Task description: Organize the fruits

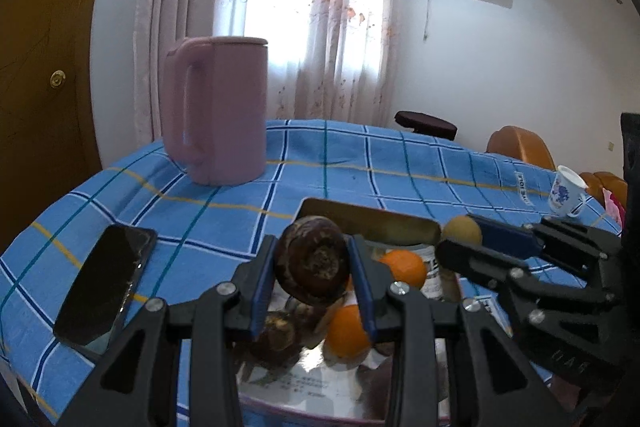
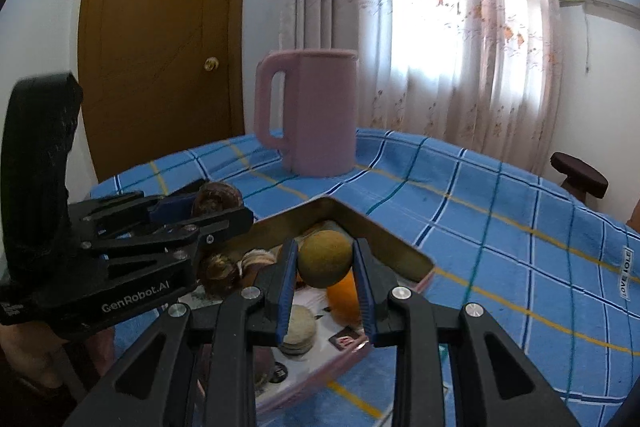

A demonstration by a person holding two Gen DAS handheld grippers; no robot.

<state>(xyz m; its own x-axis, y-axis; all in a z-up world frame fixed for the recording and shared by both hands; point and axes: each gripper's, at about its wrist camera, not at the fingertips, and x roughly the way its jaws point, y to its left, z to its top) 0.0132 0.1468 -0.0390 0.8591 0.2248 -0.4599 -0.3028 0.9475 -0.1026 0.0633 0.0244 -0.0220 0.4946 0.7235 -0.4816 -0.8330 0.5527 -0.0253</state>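
Observation:
My left gripper (image 1: 312, 259) is shut on a dark brown round fruit (image 1: 312, 261) and holds it above a metal tin (image 1: 368, 223) on the blue checked tablecloth. In the tin lie two oranges (image 1: 404, 267), another brown fruit (image 1: 276, 337) and other items. My right gripper (image 2: 325, 261) is shut on a small yellow-green round fruit (image 2: 325, 259) over the same tin (image 2: 384, 239). The right gripper also shows in the left wrist view (image 1: 464, 239), and the left gripper shows in the right wrist view (image 2: 216, 205).
A tall pink jug (image 1: 218, 111) stands at the back of the table. A black phone (image 1: 106, 279) lies to the left of the tin. A white cup with blue print (image 1: 566, 197) stands at the right edge. A stool (image 1: 426, 125) and chairs stand beyond.

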